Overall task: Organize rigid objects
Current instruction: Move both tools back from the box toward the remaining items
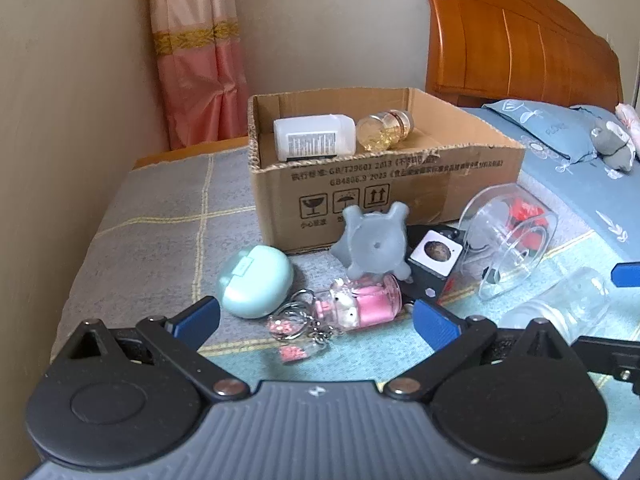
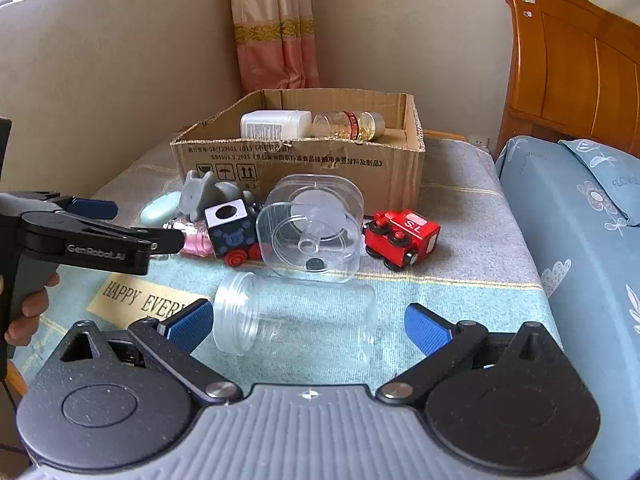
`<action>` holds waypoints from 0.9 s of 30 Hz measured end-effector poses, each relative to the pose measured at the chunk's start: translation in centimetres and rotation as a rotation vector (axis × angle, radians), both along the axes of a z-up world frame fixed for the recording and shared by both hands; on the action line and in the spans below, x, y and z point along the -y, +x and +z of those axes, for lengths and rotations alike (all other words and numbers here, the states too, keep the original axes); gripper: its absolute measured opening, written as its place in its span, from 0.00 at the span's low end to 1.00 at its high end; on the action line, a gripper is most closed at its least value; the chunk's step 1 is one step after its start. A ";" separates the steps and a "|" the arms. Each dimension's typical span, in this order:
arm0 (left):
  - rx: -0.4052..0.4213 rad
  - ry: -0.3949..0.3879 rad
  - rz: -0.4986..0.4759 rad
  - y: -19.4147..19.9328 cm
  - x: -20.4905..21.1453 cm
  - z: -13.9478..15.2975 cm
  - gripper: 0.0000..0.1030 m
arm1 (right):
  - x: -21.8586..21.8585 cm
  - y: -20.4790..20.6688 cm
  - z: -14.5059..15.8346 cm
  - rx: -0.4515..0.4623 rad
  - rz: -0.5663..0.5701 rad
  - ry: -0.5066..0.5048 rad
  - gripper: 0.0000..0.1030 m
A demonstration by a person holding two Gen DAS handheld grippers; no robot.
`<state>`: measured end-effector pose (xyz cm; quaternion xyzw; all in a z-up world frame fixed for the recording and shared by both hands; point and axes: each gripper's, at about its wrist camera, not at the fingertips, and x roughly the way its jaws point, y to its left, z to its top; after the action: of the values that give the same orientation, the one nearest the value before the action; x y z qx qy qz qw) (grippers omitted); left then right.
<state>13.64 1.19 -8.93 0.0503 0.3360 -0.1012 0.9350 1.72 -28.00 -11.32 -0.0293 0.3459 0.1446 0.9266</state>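
A cardboard box [image 1: 400, 184] stands on a cloth-covered table and holds a white bottle [image 1: 314, 136] and an amber jar [image 1: 384, 130]; the box also shows in the right wrist view [image 2: 320, 168]. My left gripper [image 1: 316, 320] is open, with a pink keychain bottle [image 1: 360, 304] lying between its fingers. Beside it lie a mint case [image 1: 256, 282], a grey knob [image 1: 372, 242] and a dark train block [image 1: 434, 258]. My right gripper [image 2: 308, 322] is open around a clear jar [image 2: 296, 316] lying on its side.
A clear spool container [image 2: 312, 226] and a red toy train [image 2: 402, 236] lie before the box. A bed with a blue pillow [image 2: 576, 232] and wooden headboard [image 2: 576, 64] is at right. A wall and pink curtain [image 2: 272, 24] are behind.
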 end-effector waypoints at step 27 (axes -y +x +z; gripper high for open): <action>-0.031 -0.004 0.043 1.5 0.9 -1.6 0.97 | 0.6 0.4 -0.6 0.004 -0.005 0.016 1.00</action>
<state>15.19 0.26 -10.53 0.0394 0.3512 -0.0824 0.9318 2.14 -28.59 -11.88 -0.0214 0.3428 0.1451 0.9279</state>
